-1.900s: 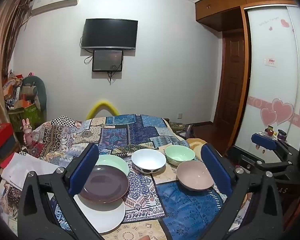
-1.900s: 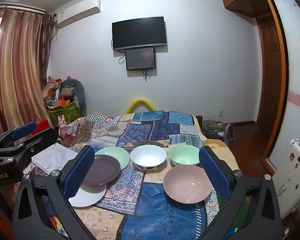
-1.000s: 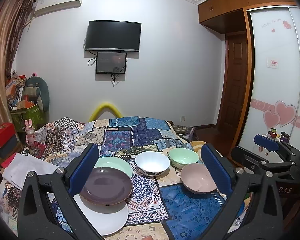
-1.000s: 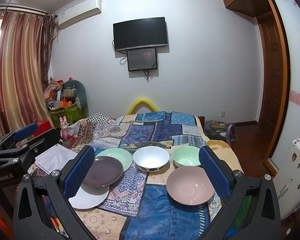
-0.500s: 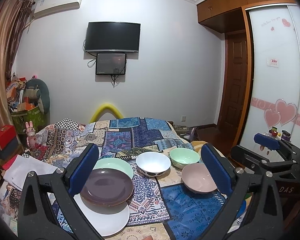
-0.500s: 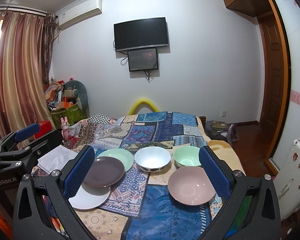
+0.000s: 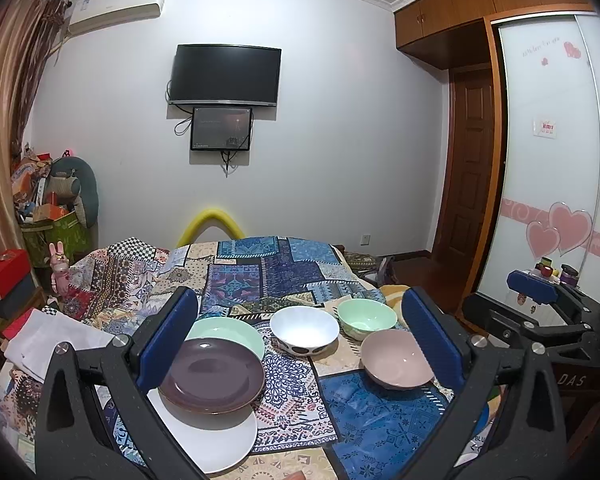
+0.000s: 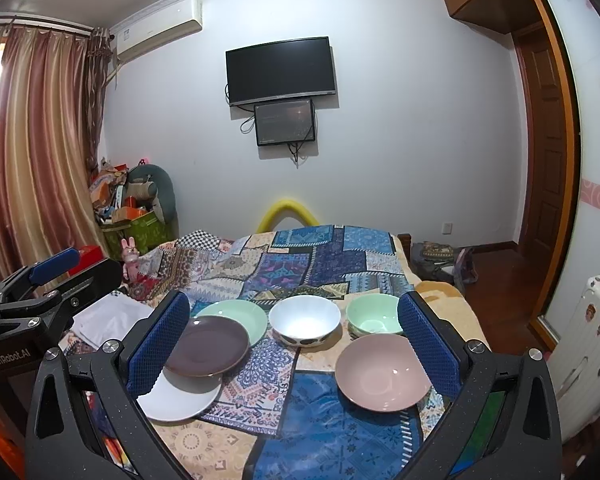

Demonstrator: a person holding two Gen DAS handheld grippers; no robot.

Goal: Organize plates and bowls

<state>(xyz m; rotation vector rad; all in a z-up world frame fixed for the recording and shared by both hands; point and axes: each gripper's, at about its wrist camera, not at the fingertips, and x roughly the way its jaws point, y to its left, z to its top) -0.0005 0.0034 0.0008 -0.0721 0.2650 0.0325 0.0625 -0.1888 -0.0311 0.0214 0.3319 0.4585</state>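
On a patchwork cloth lie a purple plate [image 7: 212, 376] overlapping a white plate [image 7: 216, 444] and a green plate [image 7: 230, 330]. To their right stand a white bowl [image 7: 304, 330], a green bowl [image 7: 366, 318] and a pink bowl [image 7: 398, 358]. The same dishes show in the right wrist view: purple plate [image 8: 208, 346], white plate [image 8: 180, 396], green plate [image 8: 238, 314], white bowl [image 8: 304, 324], green bowl [image 8: 374, 318], pink bowl [image 8: 382, 372]. My left gripper [image 7: 300, 340] and right gripper [image 8: 296, 340] are both open and empty, held above the table's near edge.
The patchwork-covered table [image 8: 320, 264] extends toward the far wall. A folded white cloth [image 8: 108, 320] lies at the left. A pink rabbit figure [image 8: 129, 258] and cluttered boxes [image 8: 132, 208] stand at the back left. A white suitcase [image 8: 588, 340] stands at the right.
Both grippers have risen and drifted slightly; the dishes sit a little lower and more to the right in each view. Both stay open. No dish has moved.
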